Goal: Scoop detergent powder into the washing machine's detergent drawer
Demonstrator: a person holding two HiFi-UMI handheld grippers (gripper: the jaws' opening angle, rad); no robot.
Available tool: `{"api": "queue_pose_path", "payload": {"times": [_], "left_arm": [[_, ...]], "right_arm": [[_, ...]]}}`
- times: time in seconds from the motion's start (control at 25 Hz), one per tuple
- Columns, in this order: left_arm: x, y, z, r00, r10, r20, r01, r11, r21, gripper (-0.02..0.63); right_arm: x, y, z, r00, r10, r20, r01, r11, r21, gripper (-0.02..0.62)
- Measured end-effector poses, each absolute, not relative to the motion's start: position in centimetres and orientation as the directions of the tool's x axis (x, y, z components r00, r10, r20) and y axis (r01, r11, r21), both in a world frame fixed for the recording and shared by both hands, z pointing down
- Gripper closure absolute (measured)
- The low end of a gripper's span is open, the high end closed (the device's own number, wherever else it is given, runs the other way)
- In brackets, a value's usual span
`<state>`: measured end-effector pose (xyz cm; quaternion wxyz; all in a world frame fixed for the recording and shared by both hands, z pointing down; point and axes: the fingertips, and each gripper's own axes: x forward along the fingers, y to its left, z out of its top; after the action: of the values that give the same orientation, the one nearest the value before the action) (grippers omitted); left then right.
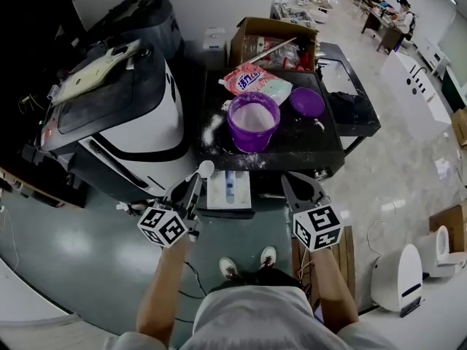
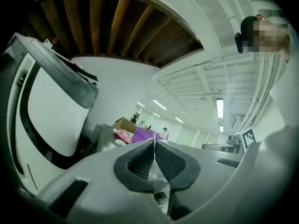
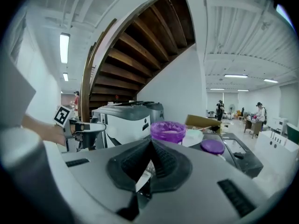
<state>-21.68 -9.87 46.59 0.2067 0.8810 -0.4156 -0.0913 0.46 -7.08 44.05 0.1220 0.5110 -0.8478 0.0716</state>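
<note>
The washing machine [image 1: 124, 115] stands at the left, with its white detergent drawer [image 1: 228, 189] pulled out toward me. My left gripper [image 1: 195, 184] is just left of the drawer, shut on the handle of a white scoop [image 1: 206, 168]; the scoop's bowl sticks up past the tips. In the left gripper view the gripper [image 2: 154, 141] has its pads pressed together on a thin pale strip. My right gripper [image 1: 292, 181], shut and holding nothing I can make out, hangs right of the drawer. A purple tub [image 1: 253, 120] full of white powder sits on the black table [image 1: 321, 148] beyond.
A purple lid [image 1: 307, 101], a pink detergent bag [image 1: 255, 80] and a cardboard box [image 1: 273, 42] lie behind the tub. Spilled powder [image 1: 211, 130] dusts the table's left side. People work at desks far back right. A white appliance [image 1: 398, 279] stands on the floor to my right.
</note>
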Motion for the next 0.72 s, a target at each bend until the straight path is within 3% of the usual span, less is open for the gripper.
{"api": "queue_pose_path", "payload": {"times": [0.16,0.4,0.72], "left_arm": [[-22.3,-10.4,42.3,0.592,-0.805,-0.037,-0.734,-0.558,0.387,0.592],[-22.8,-11.5,37.2,0.507,-0.862,-0.007,-0.853,-0.503,0.136,0.592],[-22.3,-12.2,31.1,0.490,-0.870,-0.052,-0.872,-0.487,-0.049,0.592]], "right_arm": [[1.3,-8.7,40.3,-0.478,-0.851,0.218,-0.868,0.495,0.033,0.598],[2.2,-11.2,34.5,-0.492,-0.861,0.127,-0.852,0.506,0.130,0.598],[2.2,-13.0,29.3,-0.520,-0.853,0.034,-0.831,0.515,0.208,0.598]]}}
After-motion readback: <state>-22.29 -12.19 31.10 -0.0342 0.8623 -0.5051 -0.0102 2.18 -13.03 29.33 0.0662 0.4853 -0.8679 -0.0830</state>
